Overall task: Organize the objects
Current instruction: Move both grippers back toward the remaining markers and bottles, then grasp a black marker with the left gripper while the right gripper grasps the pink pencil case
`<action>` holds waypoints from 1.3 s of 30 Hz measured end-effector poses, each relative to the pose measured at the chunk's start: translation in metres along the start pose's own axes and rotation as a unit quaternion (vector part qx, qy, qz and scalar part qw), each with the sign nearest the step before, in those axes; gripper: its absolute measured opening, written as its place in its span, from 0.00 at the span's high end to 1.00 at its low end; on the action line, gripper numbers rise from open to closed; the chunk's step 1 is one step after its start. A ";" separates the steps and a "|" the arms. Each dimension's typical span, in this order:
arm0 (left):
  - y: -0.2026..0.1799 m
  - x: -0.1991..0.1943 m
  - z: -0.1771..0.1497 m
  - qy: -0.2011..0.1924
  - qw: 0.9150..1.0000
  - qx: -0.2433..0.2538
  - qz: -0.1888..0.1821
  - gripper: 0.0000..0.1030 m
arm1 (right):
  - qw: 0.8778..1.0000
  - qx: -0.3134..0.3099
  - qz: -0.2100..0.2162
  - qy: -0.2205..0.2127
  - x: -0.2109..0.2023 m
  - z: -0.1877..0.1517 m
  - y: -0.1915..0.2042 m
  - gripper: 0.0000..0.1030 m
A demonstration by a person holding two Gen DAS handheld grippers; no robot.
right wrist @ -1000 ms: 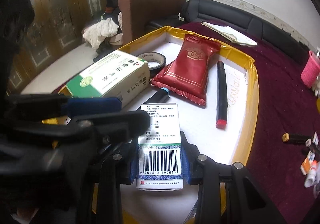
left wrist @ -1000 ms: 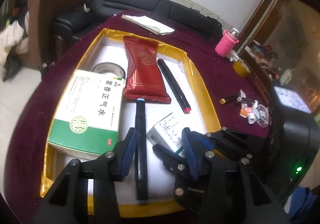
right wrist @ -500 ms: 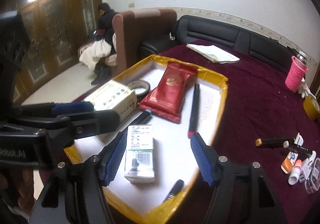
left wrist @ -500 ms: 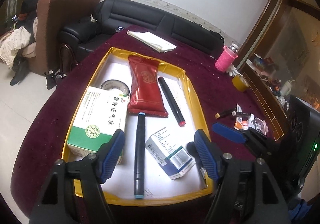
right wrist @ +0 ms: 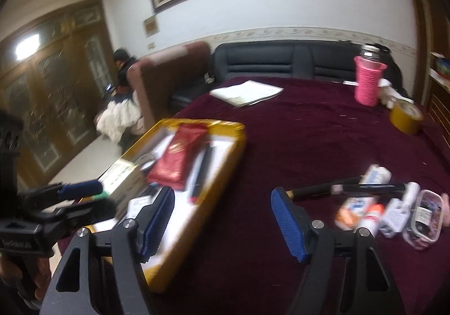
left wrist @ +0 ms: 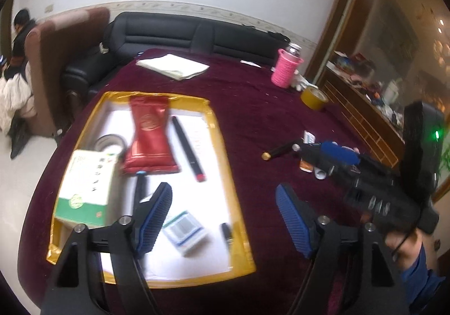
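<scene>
The left gripper [left wrist: 223, 216] hangs above the near end of the yellow-rimmed tray [left wrist: 237, 202], its blue pads wide apart and nothing between them; its jaws have just been opening. In the tray just beyond its left pad, at about 6 o'clock of the tray, lies a small white-and-blue box [left wrist: 184, 229], with a short dark pen [left wrist: 227, 233] just beside it at 3 o'clock. At 9 o'clock of the tray sits a large green-and-white box [left wrist: 87, 188], and a dark marker with a blue tip [left wrist: 139, 188] lies between the two boxes. Farther in, a red foil pouch [left wrist: 150, 136] rests near the tray's centre, a black marker with a red end [left wrist: 188, 151] lies alongside it at 3 o'clock, and a roll of dark tape [left wrist: 109, 142] sits at 9 o'clock of the pouch.

The right gripper [right wrist: 222, 220] hovers over the maroon tabletop [right wrist: 295, 129] just beside the tray's right rim, pads likewise spread with nothing held; its jaws too have just been opening. At 3 o'clock of it lies a loose cluster of small tubes and bottles [right wrist: 388, 202] with a black pen [right wrist: 317, 189] near them, blurred.

Toward 12 o'clock rest a white booklet [right wrist: 247, 92], a pink-sleeved bottle [right wrist: 368, 81] and a yellow tape roll [right wrist: 405, 115]. Beyond stands a black sofa [right wrist: 281, 61].
</scene>
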State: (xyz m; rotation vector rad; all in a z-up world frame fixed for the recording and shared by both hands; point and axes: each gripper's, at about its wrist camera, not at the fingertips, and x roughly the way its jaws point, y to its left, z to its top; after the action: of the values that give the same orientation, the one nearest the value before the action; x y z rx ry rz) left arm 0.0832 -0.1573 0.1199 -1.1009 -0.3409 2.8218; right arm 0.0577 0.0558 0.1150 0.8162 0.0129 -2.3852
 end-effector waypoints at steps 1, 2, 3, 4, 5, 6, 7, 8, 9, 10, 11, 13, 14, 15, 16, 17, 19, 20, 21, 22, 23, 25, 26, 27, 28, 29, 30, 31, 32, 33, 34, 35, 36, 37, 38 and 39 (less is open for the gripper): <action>-0.010 0.003 0.002 0.004 1.000 0.010 -0.001 0.25 | 1.000 0.012 -0.006 -0.007 -0.006 0.002 -0.014 0.26; -0.018 0.006 0.004 0.007 1.000 0.018 -0.004 0.24 | 1.000 0.023 -0.013 -0.015 -0.013 0.003 -0.030 0.26; -0.031 0.011 0.007 0.013 0.999 0.029 -0.009 0.24 | 0.999 0.033 -0.022 -0.022 -0.020 0.005 -0.044 0.26; -0.041 0.016 0.009 0.018 0.999 0.038 -0.013 0.24 | 0.998 0.049 -0.039 -0.032 -0.028 0.007 -0.066 0.26; -0.054 0.023 0.013 0.022 0.998 0.050 -0.019 0.24 | 0.996 0.060 -0.049 -0.038 -0.034 0.008 -0.079 0.26; -0.064 0.029 0.015 0.027 0.998 0.060 -0.024 0.23 | 0.995 0.071 -0.060 -0.045 -0.042 0.008 -0.095 0.26; -0.074 0.036 0.017 0.032 0.997 0.070 -0.025 0.23 | 0.993 0.081 -0.073 -0.048 -0.047 0.009 -0.111 0.26; -0.084 0.045 0.020 0.037 0.996 0.083 -0.022 0.23 | 0.992 0.085 -0.084 -0.048 -0.050 0.010 -0.124 0.26; -0.094 0.054 0.023 0.040 0.995 0.095 -0.018 0.23 | 0.990 0.090 -0.096 -0.052 -0.055 0.009 -0.137 0.26; -0.104 0.065 0.026 0.046 0.993 0.109 -0.019 0.23 | 0.988 0.096 -0.108 -0.059 -0.059 0.008 -0.148 0.26; -0.112 0.074 0.029 0.051 0.991 0.122 -0.019 0.23 | 0.986 0.102 -0.116 -0.062 -0.063 0.007 -0.160 0.26; -0.126 0.099 0.035 0.063 0.985 0.158 -0.008 0.23 | 0.984 0.114 -0.123 -0.065 -0.066 0.001 -0.179 0.26; -0.131 0.111 0.038 0.071 0.983 0.171 -0.003 0.23 | 0.983 0.124 -0.120 -0.070 -0.067 -0.003 -0.188 0.26; -0.135 0.128 0.041 0.085 0.979 0.183 0.003 0.23 | 0.981 0.133 -0.116 -0.073 -0.067 -0.007 -0.196 0.26; -0.138 0.139 0.042 0.098 0.977 0.191 0.003 0.23 | 0.981 0.142 -0.112 -0.073 -0.065 -0.011 -0.203 0.26; -0.141 0.150 0.042 0.109 0.974 0.201 0.002 0.23 | 0.981 0.149 -0.107 -0.071 -0.062 -0.013 -0.210 0.26; -0.146 0.171 0.042 0.127 0.967 0.222 0.003 0.23 | 0.980 0.162 -0.098 -0.062 -0.059 -0.017 -0.221 0.26; -0.148 0.180 0.041 0.135 0.963 0.234 0.009 0.23 | 0.978 0.170 -0.097 -0.066 -0.061 -0.017 -0.225 0.26; -0.149 0.190 0.040 0.142 0.958 0.247 0.021 0.24 | 0.978 0.174 -0.094 -0.071 -0.064 -0.017 -0.227 0.26; -0.148 0.198 0.040 0.149 0.956 0.253 0.024 0.25 | 0.978 0.175 -0.090 -0.075 -0.066 -0.017 -0.227 0.26; -0.148 0.205 0.040 0.157 0.953 0.256 0.026 0.28 | 0.977 0.175 -0.088 -0.080 -0.069 -0.017 -0.227 0.26; -0.145 0.218 0.044 0.166 0.952 0.256 0.033 0.28 | 0.976 0.177 -0.087 -0.087 -0.070 -0.017 -0.227 0.26; -0.144 0.224 0.046 0.168 0.952 0.254 0.031 0.29 | 0.976 0.179 -0.082 -0.088 -0.071 -0.017 -0.228 0.26; -0.143 0.228 0.048 0.170 0.952 0.253 0.028 0.29 | 0.976 0.181 -0.080 -0.090 -0.071 -0.017 -0.228 0.26; -0.143 0.232 0.049 0.173 0.952 0.253 0.026 0.32 | 0.975 0.185 -0.078 -0.092 -0.073 -0.017 -0.229 0.26; -0.144 0.239 0.050 0.178 0.951 0.252 0.024 0.40 | 0.975 0.188 -0.077 -0.093 -0.074 -0.017 -0.231 0.26; -0.145 0.244 0.050 0.184 0.950 0.251 0.022 0.47 | 0.974 0.190 -0.077 -0.093 -0.075 -0.017 -0.233 0.26; -0.147 0.249 0.050 0.190 0.950 0.248 0.022 0.63 | 0.973 0.197 -0.078 -0.096 -0.075 -0.017 -0.236 0.26; -0.149 0.255 0.049 0.197 0.949 0.246 0.023 0.74 | 0.970 0.206 -0.081 -0.098 -0.076 -0.018 -0.240 0.26; -0.151 0.257 0.049 0.193 0.952 0.238 0.016 0.76 | 0.968 0.215 -0.086 -0.099 -0.078 -0.019 -0.245 0.26; -0.154 0.257 0.048 0.193 0.953 0.234 0.013 0.81 | 0.966 0.222 -0.092 -0.098 -0.079 -0.019 -0.250 0.26; -0.156 0.256 0.047 0.190 0.954 0.233 0.016 0.85 | 0.963 0.231 -0.100 -0.096 -0.080 -0.020 -0.256 0.26; -0.159 0.254 0.044 0.186 0.955 0.231 0.025 0.86 | 0.959 0.244 -0.111 -0.093 -0.081 -0.022 -0.264 0.26; -0.160 0.252 0.042 0.183 0.956 0.228 0.031 0.86 | 0.955 0.256 -0.122 -0.089 -0.083 -0.023 -0.272 0.26; -0.160 0.249 0.039 0.176 0.958 0.222 0.037 0.86 | 0.951 0.265 -0.131 -0.085 -0.084 -0.025 -0.277 0.26; -0.158 0.245 0.038 0.173 0.961 0.211 0.037 0.86 | 0.947 0.275 -0.143 -0.080 -0.085 -0.027 -0.284 0.26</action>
State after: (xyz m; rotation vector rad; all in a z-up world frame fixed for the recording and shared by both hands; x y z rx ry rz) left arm -0.1211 0.0310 0.0241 -1.4753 0.3224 2.5083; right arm -0.0319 0.3390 0.0899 0.9082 -0.6700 -2.7688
